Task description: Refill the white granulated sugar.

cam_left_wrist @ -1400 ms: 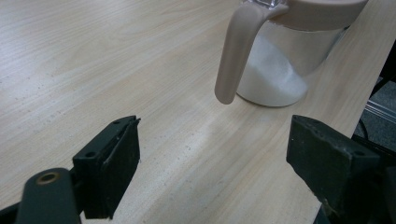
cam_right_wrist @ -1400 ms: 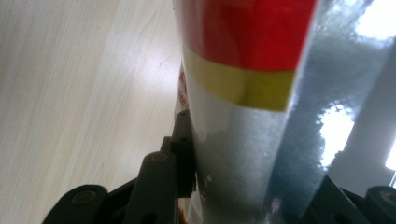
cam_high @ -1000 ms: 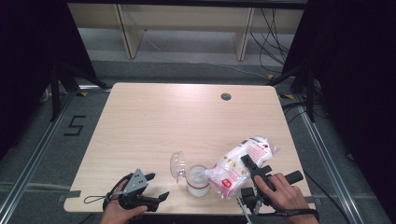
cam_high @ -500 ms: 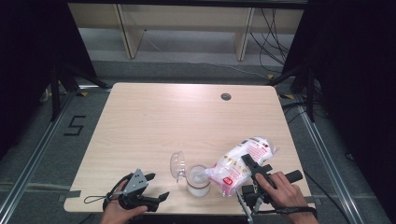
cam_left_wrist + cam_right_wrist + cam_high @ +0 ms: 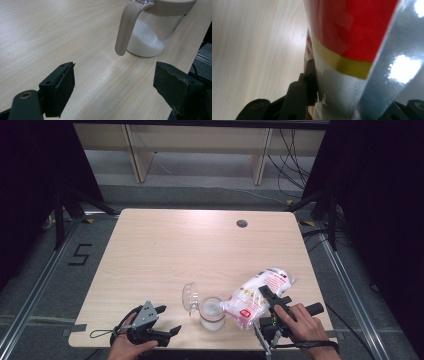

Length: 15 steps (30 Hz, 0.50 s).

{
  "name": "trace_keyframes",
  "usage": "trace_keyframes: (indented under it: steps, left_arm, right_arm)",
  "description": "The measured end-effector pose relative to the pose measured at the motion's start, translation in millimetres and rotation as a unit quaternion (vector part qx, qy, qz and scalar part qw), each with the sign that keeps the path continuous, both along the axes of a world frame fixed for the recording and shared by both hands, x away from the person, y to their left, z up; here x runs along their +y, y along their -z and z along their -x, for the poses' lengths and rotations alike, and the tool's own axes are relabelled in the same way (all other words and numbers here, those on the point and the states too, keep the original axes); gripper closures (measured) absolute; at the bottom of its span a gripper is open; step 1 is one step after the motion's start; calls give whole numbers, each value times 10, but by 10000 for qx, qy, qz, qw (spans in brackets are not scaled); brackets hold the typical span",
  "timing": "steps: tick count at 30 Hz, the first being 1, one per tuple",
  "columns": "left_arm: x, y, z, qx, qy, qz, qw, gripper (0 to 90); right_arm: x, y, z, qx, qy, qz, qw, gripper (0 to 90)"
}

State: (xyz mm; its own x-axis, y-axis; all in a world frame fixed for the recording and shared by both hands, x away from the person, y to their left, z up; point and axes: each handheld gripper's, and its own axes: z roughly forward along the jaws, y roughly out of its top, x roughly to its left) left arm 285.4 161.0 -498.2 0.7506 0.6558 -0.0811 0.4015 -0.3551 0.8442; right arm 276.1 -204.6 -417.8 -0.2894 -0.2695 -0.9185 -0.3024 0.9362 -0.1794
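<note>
The desk (image 5: 165,250) carries one bag (image 5: 257,295) and one jar (image 5: 212,312), both near its front edge, right of the middle, the bag's mouth tipped over the open jar. The right gripper (image 5: 265,295) is clamped on the bag. The left gripper (image 5: 167,320), near the front-left corner, stands wide and empty. Pouring seems in hand; next, tilting the bag back upright without spilling.
</note>
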Motion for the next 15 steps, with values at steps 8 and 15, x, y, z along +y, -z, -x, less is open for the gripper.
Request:
trace_keyframes:
  steps: [8,15]
  left_arm:
    - [0,-5,3,-7,-5,-18,10000,171]
    - [-4,2,0,-5,-5,25,10000,172]
  right_arm:
    - [-2,22,-20,262,118,-40,9996,706]
    - [-13,20,-47,235,10,-57,9997,707]
